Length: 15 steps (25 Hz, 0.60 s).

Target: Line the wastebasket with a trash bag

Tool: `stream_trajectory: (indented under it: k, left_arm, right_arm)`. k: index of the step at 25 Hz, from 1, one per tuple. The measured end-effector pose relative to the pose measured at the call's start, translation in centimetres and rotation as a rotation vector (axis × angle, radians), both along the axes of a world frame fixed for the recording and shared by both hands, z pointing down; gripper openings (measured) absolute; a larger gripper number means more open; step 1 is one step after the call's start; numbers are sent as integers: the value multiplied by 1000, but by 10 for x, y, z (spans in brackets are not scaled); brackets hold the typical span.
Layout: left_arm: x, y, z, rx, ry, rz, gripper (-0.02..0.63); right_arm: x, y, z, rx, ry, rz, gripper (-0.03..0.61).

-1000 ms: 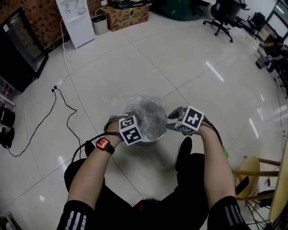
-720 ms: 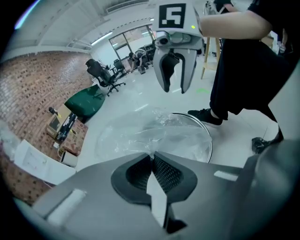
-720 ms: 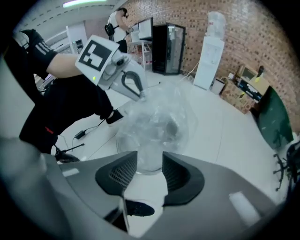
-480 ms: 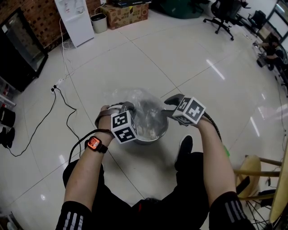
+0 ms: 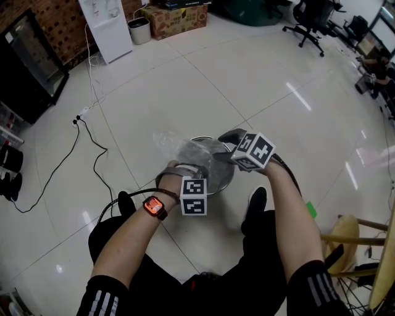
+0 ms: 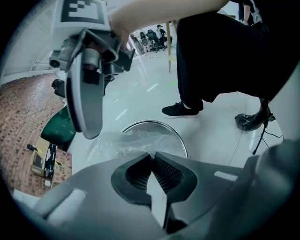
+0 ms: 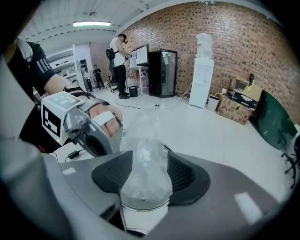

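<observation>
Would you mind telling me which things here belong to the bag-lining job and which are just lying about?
Job:
wastebasket
trash bag

Lying about:
water dispenser
cardboard box
office chair
wooden stool

**One camera overhead, two riding the jaws**

The head view looks steeply down over the person's forearms point(image 5: 133, 237), the wastebasket point(image 5: 228, 176) near and central; the left gripper view sits close behind the left gripper point(image 6: 151, 158), facing across the basket rim towards the person's legs point(image 6: 211, 56); the right gripper view looks along the right gripper point(image 7: 145, 174), its jaws just opened wider about the trash bag point(image 7: 146, 154), out to a brick wall point(image 7: 225, 42); all three share basket and bag; each gripper view catches the other gripper.
</observation>
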<state>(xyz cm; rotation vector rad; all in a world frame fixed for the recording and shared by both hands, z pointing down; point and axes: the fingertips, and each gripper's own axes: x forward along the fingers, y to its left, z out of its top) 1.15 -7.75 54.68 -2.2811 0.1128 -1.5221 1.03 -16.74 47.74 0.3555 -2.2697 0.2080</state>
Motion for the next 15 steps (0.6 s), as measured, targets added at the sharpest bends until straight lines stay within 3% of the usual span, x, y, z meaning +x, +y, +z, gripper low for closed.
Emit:
stream_trajectory:
  k: [6,10,13,15]
  left_arm:
    - [14,7,10,-21,24,18,-6]
    - [13,2,0,-17,65,-10,-6]
    - [7,0,-10,-50,96,-35,42]
    - [1,0,-22,-113,144,-76,91]
  right_arm:
    - [-22,21,38,-48,99,-91,231]
    - [-15,25,52,-63,154,-108,15]
    - [-13,15,39,-47,131,-66,8]
    - [-12,12,29,-35,125,-59,8]
